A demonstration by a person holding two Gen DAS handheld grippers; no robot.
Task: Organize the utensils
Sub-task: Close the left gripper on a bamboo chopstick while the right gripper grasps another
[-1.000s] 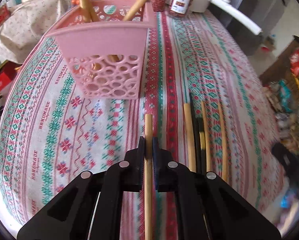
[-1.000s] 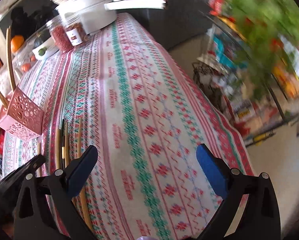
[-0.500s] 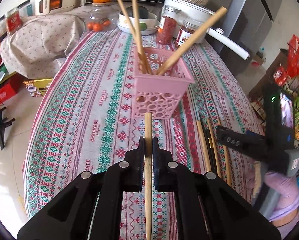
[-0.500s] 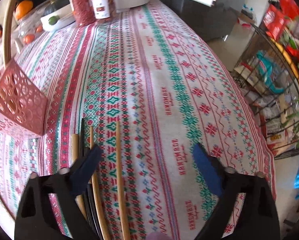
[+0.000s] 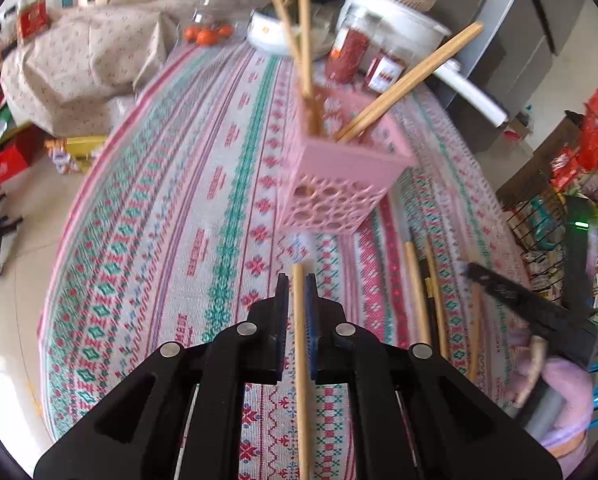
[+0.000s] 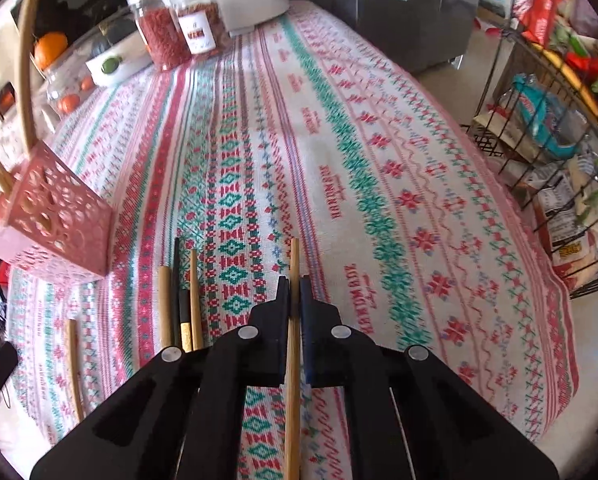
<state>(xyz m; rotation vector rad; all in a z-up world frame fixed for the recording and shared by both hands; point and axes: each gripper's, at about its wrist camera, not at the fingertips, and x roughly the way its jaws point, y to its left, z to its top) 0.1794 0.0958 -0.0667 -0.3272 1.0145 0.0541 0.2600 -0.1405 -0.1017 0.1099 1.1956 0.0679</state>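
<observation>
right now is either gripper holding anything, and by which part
Both are. The left gripper is shut on a wooden chopstick just short of its forward end. The right gripper grips another chopstick a little farther back from its tip.

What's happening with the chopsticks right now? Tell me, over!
Left gripper shut on one chopstick. Right gripper shut on another chopstick. Pink basket ahead, three sticks inside. More chopsticks loose on the tablecloth.

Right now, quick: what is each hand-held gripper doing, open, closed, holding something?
Left hand-held gripper: closed on a wooden chopstick.
Right hand-held gripper: closed on another wooden chopstick.
</observation>
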